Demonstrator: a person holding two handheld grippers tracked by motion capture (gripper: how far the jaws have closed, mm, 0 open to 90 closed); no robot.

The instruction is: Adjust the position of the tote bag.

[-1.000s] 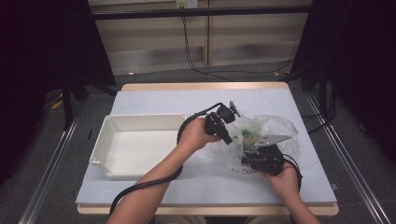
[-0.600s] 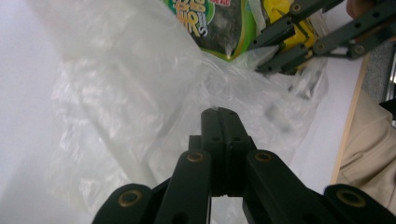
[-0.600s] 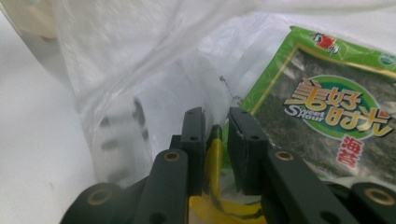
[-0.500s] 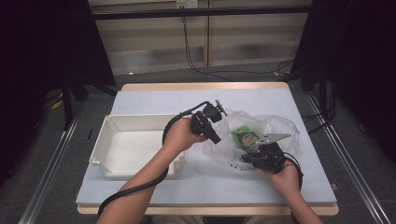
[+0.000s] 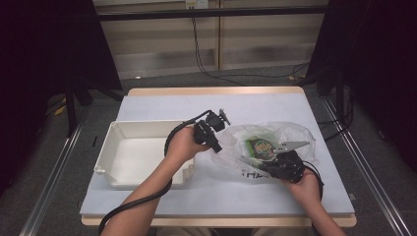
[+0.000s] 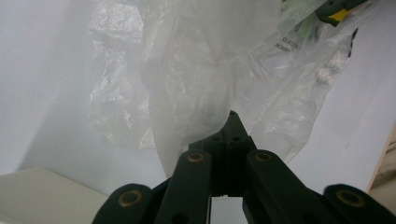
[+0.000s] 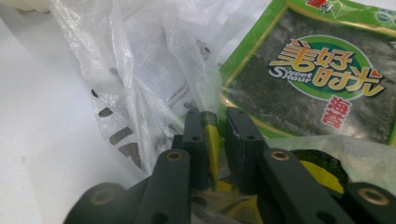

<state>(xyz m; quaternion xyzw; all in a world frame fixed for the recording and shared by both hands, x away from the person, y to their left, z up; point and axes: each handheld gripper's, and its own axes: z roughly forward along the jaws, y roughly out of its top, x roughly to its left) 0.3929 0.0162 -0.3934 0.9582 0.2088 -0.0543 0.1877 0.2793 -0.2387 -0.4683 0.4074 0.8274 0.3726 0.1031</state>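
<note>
The left gripper (image 5: pixel 216 132), jaws together on the thin clear plastic bag (image 5: pixel 231 147), has pulled its edge leftward, while the right gripper (image 7: pixel 215 122), jaws clamped on a yellow-edged packet (image 7: pixel 212 140), has just opened slightly, so the bag mouth widens.

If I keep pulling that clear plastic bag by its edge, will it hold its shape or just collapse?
The plastic bag looks thin and crumpled, so it will likely collapse and stretch rather than hold its shape. The left gripper pinches one fold, which may slip. The flat seaweed packet inside could slide.

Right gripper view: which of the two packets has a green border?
The seaweed packet, upper right, green-edged with a round logo. The yellow packet, under the bag film, shows yellow and black.
</note>
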